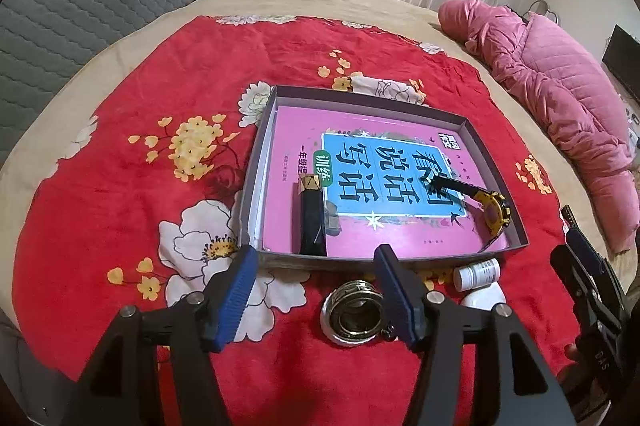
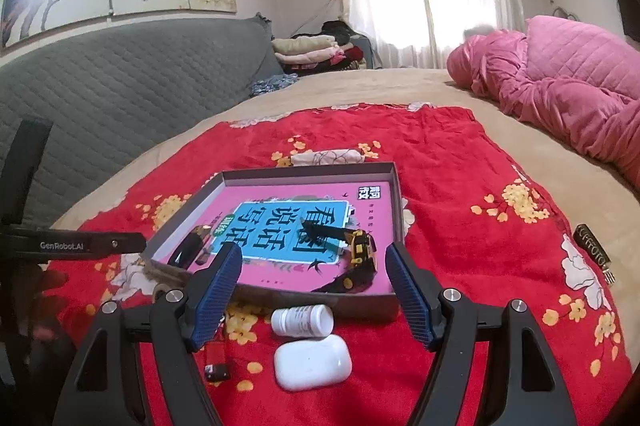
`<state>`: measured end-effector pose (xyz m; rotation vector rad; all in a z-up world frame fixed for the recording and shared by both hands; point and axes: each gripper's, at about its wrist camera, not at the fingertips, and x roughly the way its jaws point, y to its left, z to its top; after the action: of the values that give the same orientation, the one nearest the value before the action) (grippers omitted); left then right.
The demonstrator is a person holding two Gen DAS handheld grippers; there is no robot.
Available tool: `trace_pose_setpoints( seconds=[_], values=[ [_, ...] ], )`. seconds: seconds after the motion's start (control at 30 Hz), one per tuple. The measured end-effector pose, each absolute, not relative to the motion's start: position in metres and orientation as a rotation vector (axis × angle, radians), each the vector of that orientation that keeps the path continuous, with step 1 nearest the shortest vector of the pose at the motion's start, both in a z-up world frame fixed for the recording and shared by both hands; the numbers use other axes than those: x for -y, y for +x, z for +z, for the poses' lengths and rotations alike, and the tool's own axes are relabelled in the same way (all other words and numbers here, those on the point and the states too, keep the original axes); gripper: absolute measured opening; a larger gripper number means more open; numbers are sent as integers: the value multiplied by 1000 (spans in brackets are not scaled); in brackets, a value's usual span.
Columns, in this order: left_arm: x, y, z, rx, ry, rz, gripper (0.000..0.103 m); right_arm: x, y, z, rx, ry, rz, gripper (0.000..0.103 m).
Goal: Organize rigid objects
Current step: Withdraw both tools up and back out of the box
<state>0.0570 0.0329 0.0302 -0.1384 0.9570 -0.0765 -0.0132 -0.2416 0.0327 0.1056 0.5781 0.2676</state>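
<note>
I note the shallow box [image 1: 496, 142] on the red blanket [image 1: 120, 186], holding a pink book [image 2: 372, 202], a yellow watch [image 1: 496, 214] at its right wall and a black case [image 1: 312, 222]. Outside its near edge lie a white bottle [image 2: 302, 320], white earbud case [image 2: 312, 362] and metal ring [image 1: 354, 314]. My left gripper [image 1: 316, 290] and right gripper [image 2: 314, 290] both stand apart, holding nothing.
</note>
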Motion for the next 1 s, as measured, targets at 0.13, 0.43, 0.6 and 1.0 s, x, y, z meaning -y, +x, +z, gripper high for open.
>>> trace_pose_setpoints(
  seconds=[0.13, 0.43, 0.6, 1.0],
  values=[
    [-34, 53, 27, -973, -132, -82, 60, 242, -17, 33, -588, 106, 263, 76],
    [-27, 40, 22, -993, -117, -126, 60, 238, -23, 34, -608, 79, 260, 76],
    [-24, 36, 20, -999, -102, -128, 60, 238, -26, 34, -617, 69, 257, 76],
    [-23, 26, 17, -1022, -86, -133, 60, 234, -32, 33, -640, 39, 239, 76]
  ],
)
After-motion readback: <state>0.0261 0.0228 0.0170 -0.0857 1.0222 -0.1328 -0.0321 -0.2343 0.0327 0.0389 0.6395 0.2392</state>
